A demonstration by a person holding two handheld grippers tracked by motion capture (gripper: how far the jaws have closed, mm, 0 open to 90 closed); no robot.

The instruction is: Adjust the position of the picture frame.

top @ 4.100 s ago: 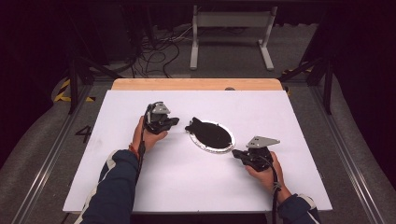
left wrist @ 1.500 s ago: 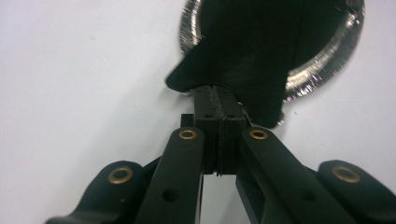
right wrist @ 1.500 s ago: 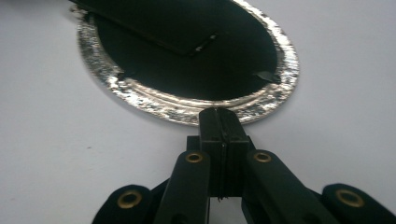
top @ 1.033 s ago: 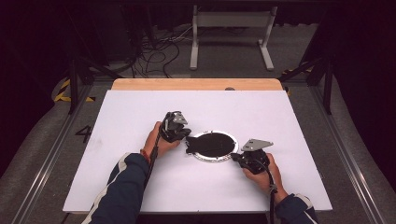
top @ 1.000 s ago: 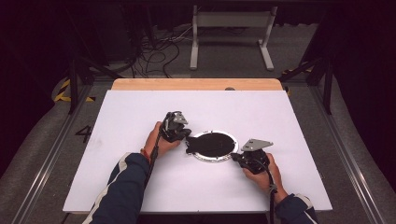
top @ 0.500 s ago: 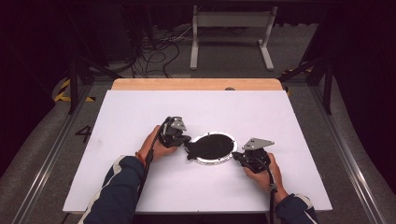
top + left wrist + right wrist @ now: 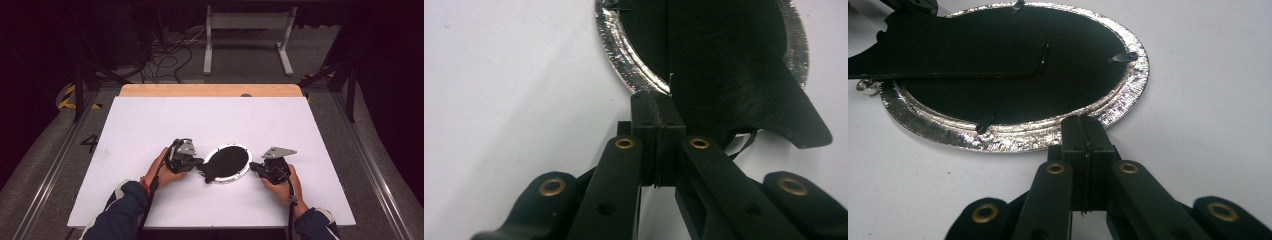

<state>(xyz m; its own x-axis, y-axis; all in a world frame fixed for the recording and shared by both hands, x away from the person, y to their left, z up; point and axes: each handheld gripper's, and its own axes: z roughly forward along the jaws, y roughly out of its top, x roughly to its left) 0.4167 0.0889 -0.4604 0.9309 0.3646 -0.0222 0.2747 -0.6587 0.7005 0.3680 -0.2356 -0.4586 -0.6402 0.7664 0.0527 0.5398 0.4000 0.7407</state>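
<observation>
On the table: a white sheet (image 7: pixel 150 130) covers the top, with a strip of bare wood (image 7: pixel 210 90) along its far edge at 12 o'clock.
Plate: a round foil plate (image 7: pixel 244 150) with a shiny crinkled rim lies flat on the sheet, slightly toward 6 o'clock of the sheet's middle, between the two grippers.
Black sheet: a flat black piece (image 7: pixel 227 162) lies on the plate, hiding its middle; one pointed corner sticks out past the rim at about 8 o'clock of the plate in the high view.
Left gripper: the left gripper (image 7: pixel 199 163) sits at 9 o'clock of the plate, held in the person's left hand (image 7: pixel 165 172); its tips reach the plate's edge where the black corner overhangs.
Left jaws: clenched, pad against pad in the left gripper view (image 7: pixel 658 127); the tips meet right at the foil rim (image 7: pixel 634 75) and the edge of the black piece (image 7: pixel 734 75), but I cannot tell whether anything is pinched between them.
Right gripper: the right gripper (image 7: pixel 254 167) sits at 3 o'clock of the plate, in the right hand (image 7: pixel 282 182).
Right jaws: clenched, pads together in the right gripper view (image 7: pixel 1087 140), with the tips at the near rim of the plate (image 7: pixel 1013 140); whether they nip the rim cannot be told.
Sleeves: dark blue sleeves (image 7: pixel 117 217) come in from 6 o'clock.
</observation>
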